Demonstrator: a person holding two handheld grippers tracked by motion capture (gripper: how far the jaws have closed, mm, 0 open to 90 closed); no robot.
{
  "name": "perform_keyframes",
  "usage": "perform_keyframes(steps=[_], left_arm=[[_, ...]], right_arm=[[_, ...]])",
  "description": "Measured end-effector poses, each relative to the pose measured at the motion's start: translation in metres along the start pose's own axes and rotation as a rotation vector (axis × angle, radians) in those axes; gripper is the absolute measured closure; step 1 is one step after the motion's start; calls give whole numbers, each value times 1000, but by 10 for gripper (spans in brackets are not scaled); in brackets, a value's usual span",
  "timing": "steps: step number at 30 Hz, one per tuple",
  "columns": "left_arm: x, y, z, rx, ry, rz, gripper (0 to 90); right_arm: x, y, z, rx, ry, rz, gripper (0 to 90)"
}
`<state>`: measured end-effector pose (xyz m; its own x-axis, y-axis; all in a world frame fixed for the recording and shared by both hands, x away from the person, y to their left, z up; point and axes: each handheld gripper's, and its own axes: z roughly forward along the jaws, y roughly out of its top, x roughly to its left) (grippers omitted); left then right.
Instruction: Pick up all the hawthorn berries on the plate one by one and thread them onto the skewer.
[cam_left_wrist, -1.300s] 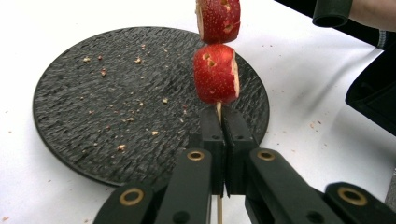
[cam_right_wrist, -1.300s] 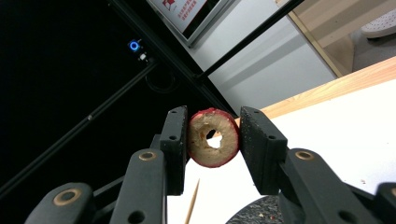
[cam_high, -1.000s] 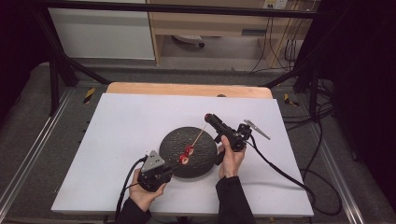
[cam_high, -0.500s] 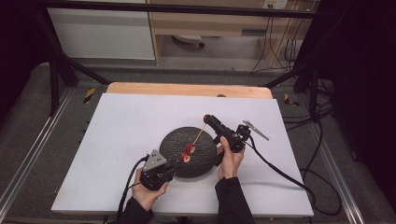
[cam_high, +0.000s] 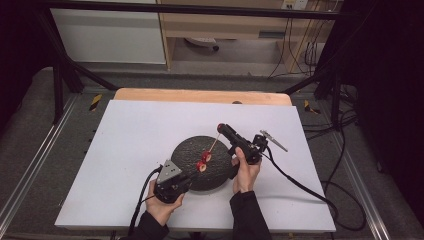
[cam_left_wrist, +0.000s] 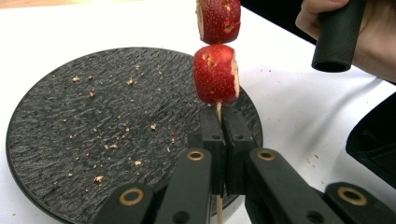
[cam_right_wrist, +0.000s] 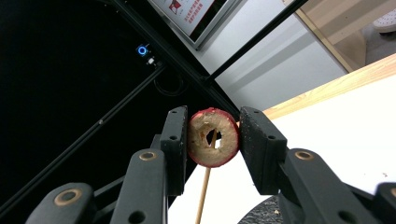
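Observation:
A thin wooden skewer (cam_left_wrist: 218, 111) is clamped between the shut jaws of my left gripper (cam_left_wrist: 223, 135), low over the near right part of the black slate plate (cam_left_wrist: 93, 130). Two red fruit pieces (cam_left_wrist: 216, 74) are threaded on the skewer, one above the other. In the high view the skewer (cam_high: 213, 145) slants up from my left gripper (cam_high: 189, 176) to my right gripper (cam_high: 221, 128). My right gripper (cam_right_wrist: 212, 135) is shut on a red-skinned ring slice (cam_right_wrist: 226, 144), and the skewer tip (cam_right_wrist: 205, 186) sits in its centre hole.
The round plate (cam_high: 190, 150) lies mid-table on a white sheet (cam_high: 130, 135) and carries crumbs. A bare wooden strip (cam_high: 200, 96) runs along the far edge. My right gripper's cable (cam_high: 300, 187) trails off to the right. Black frame bars stand around the table.

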<state>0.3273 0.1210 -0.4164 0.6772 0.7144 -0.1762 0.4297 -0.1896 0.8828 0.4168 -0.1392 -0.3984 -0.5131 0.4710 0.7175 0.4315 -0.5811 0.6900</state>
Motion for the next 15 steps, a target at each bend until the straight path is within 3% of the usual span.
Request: perform_keyframes(steps=[9,15], left_arm=[[-6,-2,0,-9,31,-32,885],[-11,3,6,-12,34,-51,885]], right_arm=[[-2,-2,3,-32,-14,-12,641],[-4,-7,4,-11,-3,0,641]])
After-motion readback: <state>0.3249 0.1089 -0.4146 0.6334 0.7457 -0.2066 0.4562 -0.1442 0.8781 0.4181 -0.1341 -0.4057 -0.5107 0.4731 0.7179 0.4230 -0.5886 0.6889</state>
